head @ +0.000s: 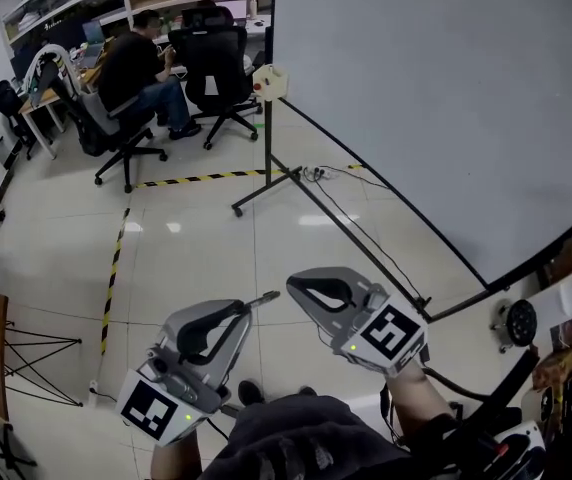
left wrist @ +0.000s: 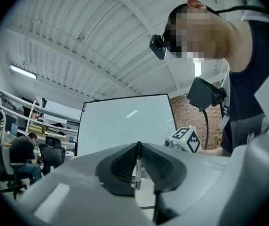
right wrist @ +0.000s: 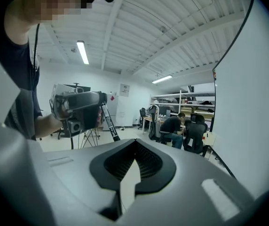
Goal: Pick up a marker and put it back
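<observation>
A slim marker (head: 263, 297) sticks out from the tip of my left gripper (head: 247, 306), low and left of centre in the head view. In the left gripper view the jaws of the left gripper (left wrist: 138, 148) are shut on the marker (left wrist: 137, 166), which stands upright between the ribbed pads. My right gripper (head: 292, 287) is beside it to the right, jaws together. In the right gripper view the right gripper (right wrist: 135, 141) is shut with nothing in it. That view also catches the left gripper (right wrist: 78, 109) with the dark marker (right wrist: 110, 125) slanting down from it. Both are held up in the air.
A large whiteboard (head: 436, 98) on a black stand (head: 266, 173) fills the right side, with a cable (head: 366, 238) trailing on the tiled floor. A person sits at a desk (head: 141, 68) among office chairs (head: 216, 73) at the back. Yellow-black tape (head: 114, 268) marks the floor.
</observation>
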### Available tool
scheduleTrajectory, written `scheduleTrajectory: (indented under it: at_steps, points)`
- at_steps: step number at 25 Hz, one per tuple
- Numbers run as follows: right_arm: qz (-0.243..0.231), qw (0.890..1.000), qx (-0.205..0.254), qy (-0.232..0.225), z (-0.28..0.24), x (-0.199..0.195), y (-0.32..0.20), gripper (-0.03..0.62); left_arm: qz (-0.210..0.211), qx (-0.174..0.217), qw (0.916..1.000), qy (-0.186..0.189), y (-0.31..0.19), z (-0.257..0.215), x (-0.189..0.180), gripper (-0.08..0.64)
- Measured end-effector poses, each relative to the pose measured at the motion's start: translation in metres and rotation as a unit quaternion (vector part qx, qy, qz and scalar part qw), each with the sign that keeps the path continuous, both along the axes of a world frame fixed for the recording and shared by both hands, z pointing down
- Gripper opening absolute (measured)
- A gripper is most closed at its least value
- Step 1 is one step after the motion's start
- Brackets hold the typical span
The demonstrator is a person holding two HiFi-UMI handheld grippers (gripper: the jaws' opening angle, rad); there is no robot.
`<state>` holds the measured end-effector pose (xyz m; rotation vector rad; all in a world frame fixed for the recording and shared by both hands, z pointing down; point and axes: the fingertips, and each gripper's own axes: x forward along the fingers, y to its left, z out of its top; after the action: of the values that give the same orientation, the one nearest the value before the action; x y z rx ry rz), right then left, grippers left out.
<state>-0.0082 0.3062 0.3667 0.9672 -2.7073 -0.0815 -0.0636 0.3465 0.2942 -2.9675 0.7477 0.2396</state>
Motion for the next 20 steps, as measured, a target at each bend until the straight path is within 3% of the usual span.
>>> scheduleTrajectory:
  at_steps: [7, 10, 20]
  points:
    - [0.032, 0.999, -0.018, -0.029, 0.006, 0.068, 0.007, 0.000, -0.005, 0.005, 0.9997, -0.022, 0.011, 0.007, 0.057, 0.040]
    - [0.029, 0.999, -0.011, -0.034, 0.002, 0.074, 0.011, 0.000, -0.003, -0.001, 0.9994, -0.034, 0.016, 0.009, 0.065, 0.040]
    - [0.027, 0.998, -0.027, -0.041, 0.013, 0.071, 0.017, 0.000, -0.011, -0.018, 0.9995, -0.024, 0.019, 0.012, 0.054, 0.040]
